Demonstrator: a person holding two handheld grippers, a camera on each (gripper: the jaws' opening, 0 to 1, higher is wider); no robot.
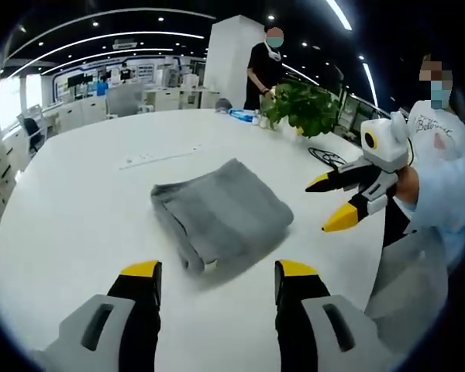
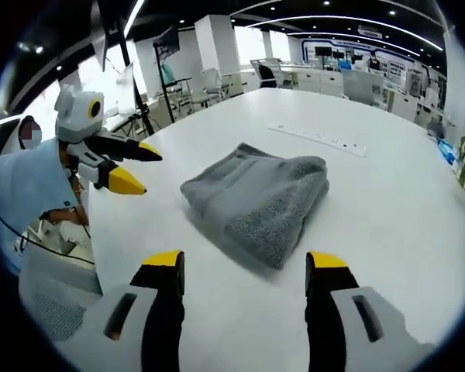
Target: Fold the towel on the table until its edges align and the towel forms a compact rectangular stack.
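The grey towel [image 1: 221, 217] [image 2: 260, 200] is found folded into a thick, roughly rectangular stack, lying flat near the middle of the white table [image 1: 77, 201] [image 2: 387, 201]. The left gripper [image 1: 217, 273] [image 2: 136, 169] and the right gripper [image 2: 244, 263] [image 1: 335, 203] are held clear of it, jaws apart, nothing gripped. A potted plant [image 1: 302, 107] is noted at the table's far edge.

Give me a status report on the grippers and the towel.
Left gripper open, empty. Right gripper open, empty, clear of towel. Towel folded in a compact stack on the table. Nothing in the way.
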